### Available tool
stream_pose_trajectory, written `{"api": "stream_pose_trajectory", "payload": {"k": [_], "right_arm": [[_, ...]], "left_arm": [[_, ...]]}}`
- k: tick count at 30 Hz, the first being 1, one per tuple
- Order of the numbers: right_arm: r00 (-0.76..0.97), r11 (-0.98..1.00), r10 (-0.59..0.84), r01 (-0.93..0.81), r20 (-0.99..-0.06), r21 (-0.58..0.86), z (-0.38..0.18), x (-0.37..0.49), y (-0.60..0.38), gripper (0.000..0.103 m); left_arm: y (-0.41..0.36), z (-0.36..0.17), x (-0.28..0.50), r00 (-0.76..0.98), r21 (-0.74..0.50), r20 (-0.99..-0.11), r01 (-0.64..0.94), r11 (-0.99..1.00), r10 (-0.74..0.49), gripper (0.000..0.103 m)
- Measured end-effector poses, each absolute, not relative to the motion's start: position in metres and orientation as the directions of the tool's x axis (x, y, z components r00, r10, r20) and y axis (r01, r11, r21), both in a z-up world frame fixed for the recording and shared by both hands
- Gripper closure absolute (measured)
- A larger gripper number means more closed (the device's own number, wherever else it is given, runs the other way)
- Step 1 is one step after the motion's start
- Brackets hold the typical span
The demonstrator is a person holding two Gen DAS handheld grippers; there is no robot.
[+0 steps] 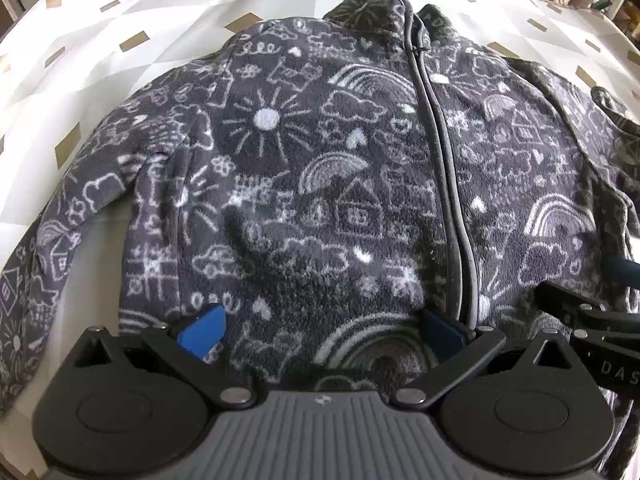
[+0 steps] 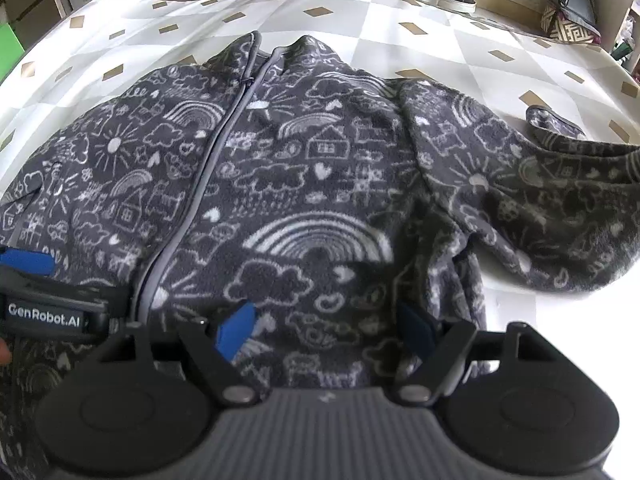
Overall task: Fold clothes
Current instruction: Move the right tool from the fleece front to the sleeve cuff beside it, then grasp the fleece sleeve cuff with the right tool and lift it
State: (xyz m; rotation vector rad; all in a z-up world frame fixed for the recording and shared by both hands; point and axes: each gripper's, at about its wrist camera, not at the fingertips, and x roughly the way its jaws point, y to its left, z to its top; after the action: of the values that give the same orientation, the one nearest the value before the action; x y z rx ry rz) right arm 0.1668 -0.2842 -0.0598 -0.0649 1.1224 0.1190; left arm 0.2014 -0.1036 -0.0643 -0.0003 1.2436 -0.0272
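While the fleece jacket (image 1: 320, 184) lies flat and front-up on the checked cloth (image 1: 120, 20), both grippers hang steeply over its hem, the nearest edge in both wrist views. The jacket's long axis, marked by the closed zipper (image 1: 436, 152), runs directly away from the grippers toward the collar (image 1: 372, 8). The left gripper (image 1: 324, 328) stands wide, fabric between its blue pads (image 1: 204, 332) but not pinched. It sits just left of the zipper. The right gripper (image 2: 324, 328) is likewise wide, holding nothing, and sits to the zipper's right, nearer the right sleeve (image 2: 560, 208), which sprawls outward. The left sleeve (image 1: 52, 240) trails toward the near left. Judgement: each hand is placed over its own half of the hem; a lengthwise fold, hem toward collar, looks the likeliest next step, with the sleeves not yet tucked in.
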Motion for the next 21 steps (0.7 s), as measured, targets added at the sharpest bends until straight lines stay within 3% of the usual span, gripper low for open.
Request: {"api": "stream_pose_trajectory", "payload": {"k": [11, 21], "right_arm": [[0.513, 0.998, 0.063, -0.040, -0.856, 0.050, -0.022, 0.169, -0.323, 0.027], [0.550, 0.965, -0.047, 0.241, -0.834, 0.105, -0.011, 0.168, -0.434, 0.027]], "left_arm": [[-0.099, -0.063, 0.199, 0.307, -0.020, -0.952, -0.022, 1.000, -0.012, 0.000], [-0.103, -0.048, 0.188, 0.333, -0.023, -0.943, -0.082, 0.996, 0.006, 0.000]]}}
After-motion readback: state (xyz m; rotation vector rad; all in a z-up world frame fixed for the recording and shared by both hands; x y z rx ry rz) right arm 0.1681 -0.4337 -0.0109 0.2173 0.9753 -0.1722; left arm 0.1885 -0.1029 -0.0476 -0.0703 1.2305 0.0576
